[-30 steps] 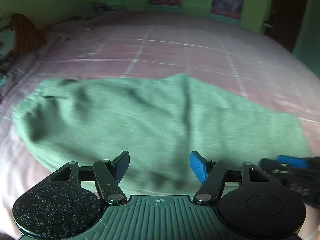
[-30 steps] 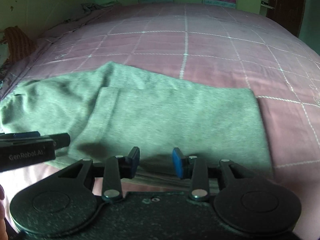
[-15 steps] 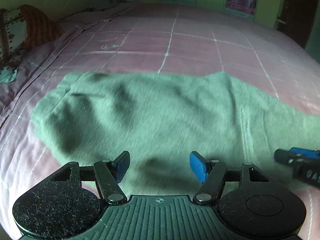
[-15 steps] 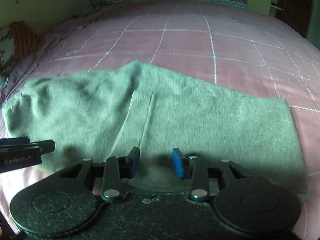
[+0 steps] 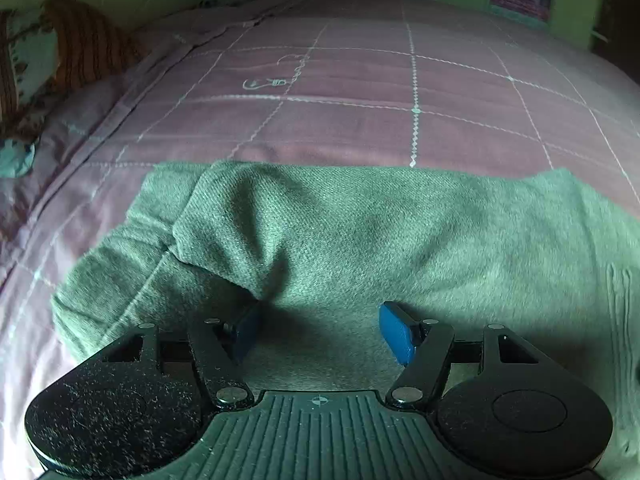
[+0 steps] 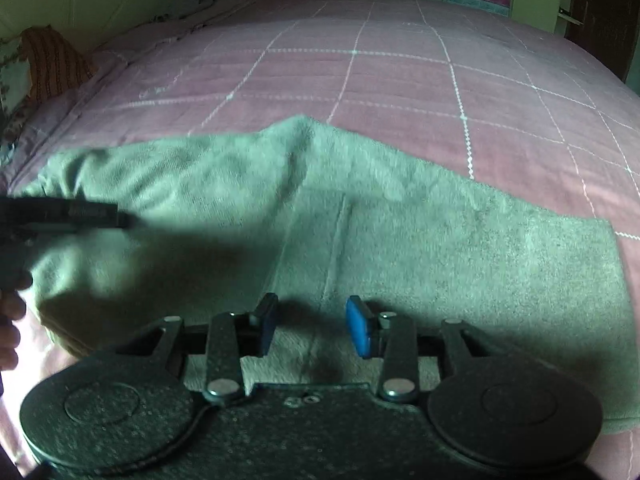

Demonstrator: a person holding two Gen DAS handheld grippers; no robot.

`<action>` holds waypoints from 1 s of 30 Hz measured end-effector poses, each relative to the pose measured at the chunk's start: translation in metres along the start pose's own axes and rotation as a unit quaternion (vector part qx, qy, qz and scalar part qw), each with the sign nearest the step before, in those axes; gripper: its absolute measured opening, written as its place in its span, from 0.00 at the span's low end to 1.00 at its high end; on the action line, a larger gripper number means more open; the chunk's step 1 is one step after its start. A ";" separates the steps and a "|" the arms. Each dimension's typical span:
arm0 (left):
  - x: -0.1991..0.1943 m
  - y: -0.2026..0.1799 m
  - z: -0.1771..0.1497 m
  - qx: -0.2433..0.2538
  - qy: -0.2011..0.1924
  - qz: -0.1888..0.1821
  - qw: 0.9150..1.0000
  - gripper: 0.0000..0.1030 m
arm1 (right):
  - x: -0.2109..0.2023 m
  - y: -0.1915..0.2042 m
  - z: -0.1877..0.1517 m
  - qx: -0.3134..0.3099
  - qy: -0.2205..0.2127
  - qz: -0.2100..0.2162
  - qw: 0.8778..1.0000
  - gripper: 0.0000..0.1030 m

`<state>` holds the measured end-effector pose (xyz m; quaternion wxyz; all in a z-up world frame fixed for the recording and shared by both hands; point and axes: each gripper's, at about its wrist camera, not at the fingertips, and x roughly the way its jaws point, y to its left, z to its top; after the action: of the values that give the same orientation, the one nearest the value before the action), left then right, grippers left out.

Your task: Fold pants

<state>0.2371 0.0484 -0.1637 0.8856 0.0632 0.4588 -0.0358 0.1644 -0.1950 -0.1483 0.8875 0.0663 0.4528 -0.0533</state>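
Green pants (image 5: 400, 240) lie flat along the near edge of the bed (image 5: 360, 120). Left gripper (image 5: 320, 330) and right gripper (image 6: 312, 326) hover above them, fingers apart and empty, apparently positioned to take hold for a fold.

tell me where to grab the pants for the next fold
Probably the near edge of the pants, from above and the near side. They lie flat on the bed, lengthwise across the view, so only the edges offer cloth to pinch. The open left gripper sits by the bunched end, the open right gripper near the seam; lifting the near edge at both spots should carry the cloth over evenly.
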 end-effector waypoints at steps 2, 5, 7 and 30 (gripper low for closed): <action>-0.009 0.004 0.000 -0.020 0.000 -0.005 1.000 0.65 | -0.001 0.004 0.010 0.001 -0.015 0.001 1.000 0.36; -0.010 0.006 -0.007 -0.020 0.006 -0.009 1.000 0.65 | 0.007 0.008 0.020 0.003 -0.022 -0.002 1.000 0.36; -0.018 0.008 -0.009 -0.019 0.004 -0.010 1.000 0.65 | 0.028 0.013 0.016 -0.013 0.024 -0.010 1.000 0.39; -0.080 0.062 -0.067 -0.158 0.024 -0.006 0.987 0.65 | -0.026 0.006 -0.022 -0.005 -0.001 0.020 1.000 0.48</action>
<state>0.1449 0.1203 -0.1315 0.8729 -0.0794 0.4804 0.0329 0.1321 -0.1843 -0.1396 0.8894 0.0709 0.4504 -0.0331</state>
